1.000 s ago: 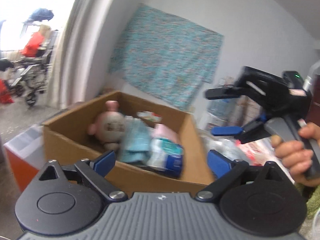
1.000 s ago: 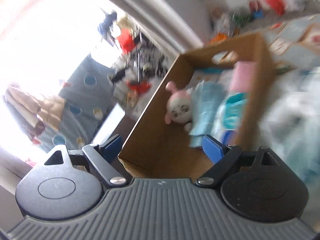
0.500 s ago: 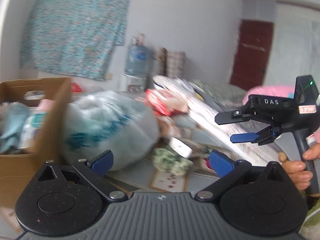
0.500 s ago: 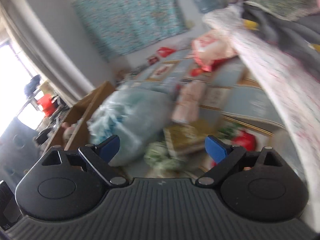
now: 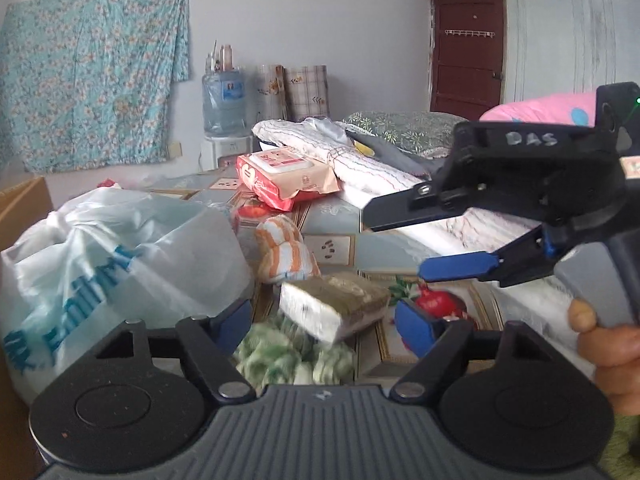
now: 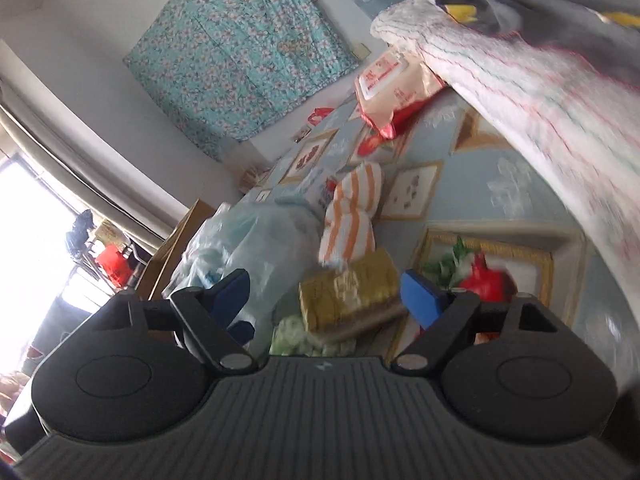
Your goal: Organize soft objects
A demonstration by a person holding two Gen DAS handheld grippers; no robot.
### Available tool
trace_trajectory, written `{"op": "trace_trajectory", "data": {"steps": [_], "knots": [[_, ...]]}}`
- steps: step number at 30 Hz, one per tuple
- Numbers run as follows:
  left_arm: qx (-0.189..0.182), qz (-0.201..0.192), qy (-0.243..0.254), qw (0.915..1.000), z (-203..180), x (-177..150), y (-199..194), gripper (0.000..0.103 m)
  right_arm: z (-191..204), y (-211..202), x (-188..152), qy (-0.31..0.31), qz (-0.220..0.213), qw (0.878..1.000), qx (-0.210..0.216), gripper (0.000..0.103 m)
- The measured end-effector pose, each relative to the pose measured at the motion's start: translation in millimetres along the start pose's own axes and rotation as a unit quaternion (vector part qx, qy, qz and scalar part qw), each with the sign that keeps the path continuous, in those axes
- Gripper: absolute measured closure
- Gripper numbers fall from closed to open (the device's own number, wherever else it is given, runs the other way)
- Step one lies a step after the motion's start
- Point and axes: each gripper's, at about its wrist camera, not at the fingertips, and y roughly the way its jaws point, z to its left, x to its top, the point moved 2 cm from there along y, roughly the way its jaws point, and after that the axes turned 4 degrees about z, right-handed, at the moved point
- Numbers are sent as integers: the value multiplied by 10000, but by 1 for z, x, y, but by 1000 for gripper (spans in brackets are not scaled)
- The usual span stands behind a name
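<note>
From the left wrist camera I see the olive-topped tissue pack [image 5: 334,306] lying on the patterned mat [image 5: 332,246], its long axis running from near left to far right, white end face turned toward me at the left. It rests partly on a green-and-white soft bundle [image 5: 288,356] — slightly tilted, the right end lower. My left gripper [image 5: 320,320] points down at it; the jaws are apart and closing, with the pack between and just beyond the blue fingertips [image 5: 414,326], and I see no pad pressing it.

From the right wrist camera the view is rolled, so the same tissue pack [image 6: 352,290] appears slanting, sitting between the blue pads [image 6: 420,298] of my right gripper [image 6: 324,294]. Those jaws are also apart and closing, not clamped on the pack. In the left view the right gripper [image 5: 396,246] comes in from the right side, fingers pointing left, held by a hand [image 5: 608,344] wrapped round its grey handle, hovering above and to the right of the pack.

Just beyond the pack lies an orange-and-white striped cloth roll [image 5: 284,250]. A bulging plastic bag [image 5: 120,256] sits to the left, and farther off a red-and-pink wipes pack [image 5: 286,178] leans against folded bedding [image 5: 360,164].
</note>
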Motion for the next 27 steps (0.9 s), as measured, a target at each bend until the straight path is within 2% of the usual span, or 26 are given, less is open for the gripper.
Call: {"op": "trace_trajectory", "data": {"steps": [3, 9, 12, 13, 14, 16, 18, 23, 27], "knots": [[-82, 3, -283, 9996, 8, 13, 11, 26, 5, 23, 24, -172, 77, 9997, -125, 28], [-148, 48, -595, 9981, 19, 20, 29, 37, 1, 98, 71, -323, 510, 9956, -716, 37], [-189, 94, -633, 9978, 23, 19, 36, 39, -10, 130, 79, -96, 882, 9939, -649, 40], [-184, 100, -633, 9978, 24, 20, 38, 39, -13, 138, 79, -21, 988, 9931, -635, 43], [-180, 100, -629, 9978, 26, 20, 39, 39, -16, 142, 78, 12, 1034, 9930, -563, 50], [-170, 111, -635, 9978, 27, 21, 42, 39, -19, 144, 79, 99, 1019, 9939, -421, 58], [-167, 98, -668, 9976, 28, 25, 46, 39, -20, 144, 78, 78, 958, 9947, -363, 60], [-35, 1, -648, 9979, 26, 36, 56, 38, -14, 126, 73, -68, 542, 9984, -117, 62], [100, -63, -560, 9984, 21, 39, 61, 38, 1, 100, 65, -565, 194, 9982, -59, 62]]}}
